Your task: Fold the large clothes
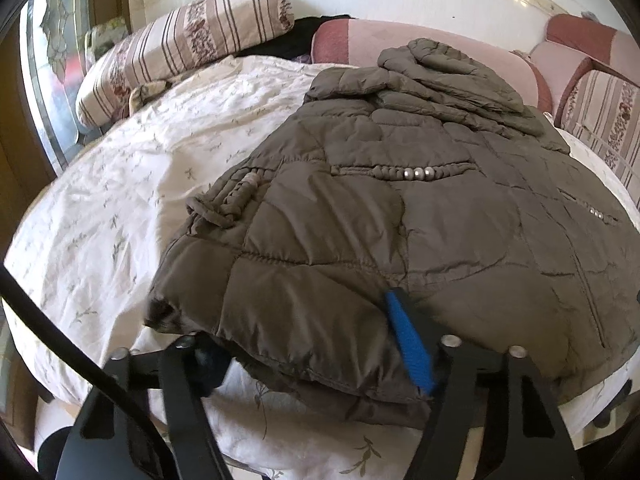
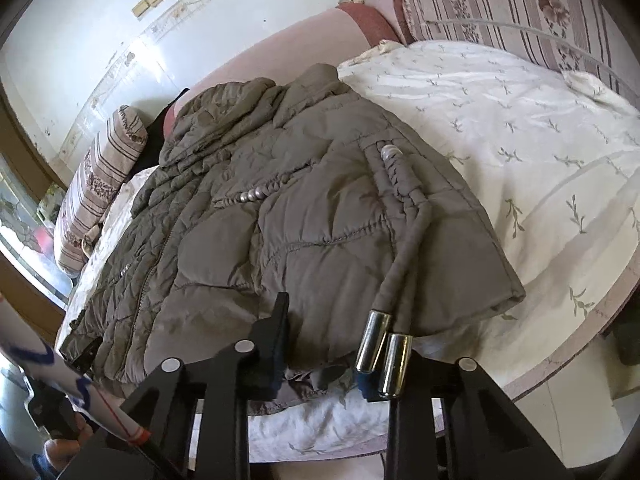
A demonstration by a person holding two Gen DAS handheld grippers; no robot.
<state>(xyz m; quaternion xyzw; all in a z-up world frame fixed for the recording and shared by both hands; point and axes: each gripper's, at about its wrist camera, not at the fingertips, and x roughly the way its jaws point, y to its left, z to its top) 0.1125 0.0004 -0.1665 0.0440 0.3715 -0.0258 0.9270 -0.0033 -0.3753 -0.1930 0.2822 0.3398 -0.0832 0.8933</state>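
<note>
Both grippers stand at the near hem of the jacket, which lies spread on the bed. On the left gripper the jaws are partly open around the hem; whether the pads press it I cannot tell. On the right gripper the jaws are narrower, also astride the hem, grip unclear. Two metal cord tips lie beside its right finger. Far left is a striped pillow.

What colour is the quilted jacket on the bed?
The quilted jacket is brownish grey, clearest in the right wrist view.
</note>
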